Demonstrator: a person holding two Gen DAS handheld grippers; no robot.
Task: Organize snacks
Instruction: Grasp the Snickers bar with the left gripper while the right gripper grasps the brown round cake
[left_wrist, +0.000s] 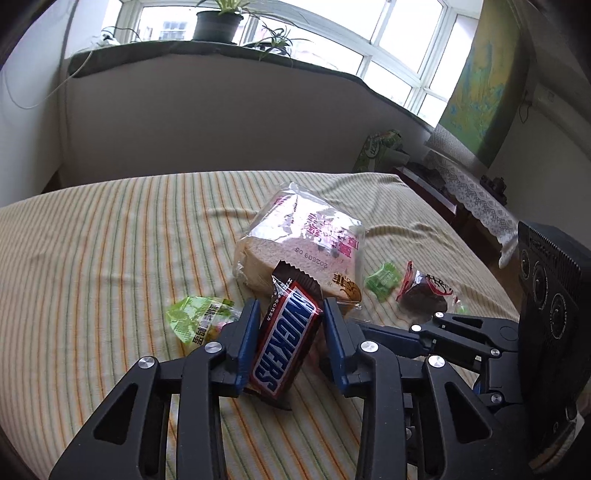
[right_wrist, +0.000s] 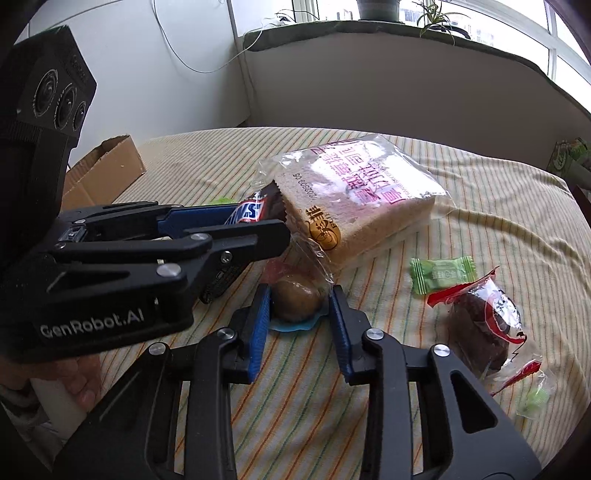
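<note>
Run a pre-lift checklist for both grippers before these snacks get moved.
1. Left gripper closed on Snickers bar: ok, pads press both sides.
2. Right gripper closed on wrapped round pastry: ok, pads appear to touch it.
3. Bread bag clear of both grips: not ok, its clear edge overlaps the pastry.
4. Grippers apart: cannot tell, they sit very close.
5. Cardboard box open: ok.

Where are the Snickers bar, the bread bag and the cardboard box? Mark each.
Snickers bar (left_wrist: 286, 338): left wrist view, on the printed name.
Bread bag (right_wrist: 360, 201): right wrist view, on its clear top face.
Cardboard box (right_wrist: 107, 168): right wrist view, on its open flap.
</note>
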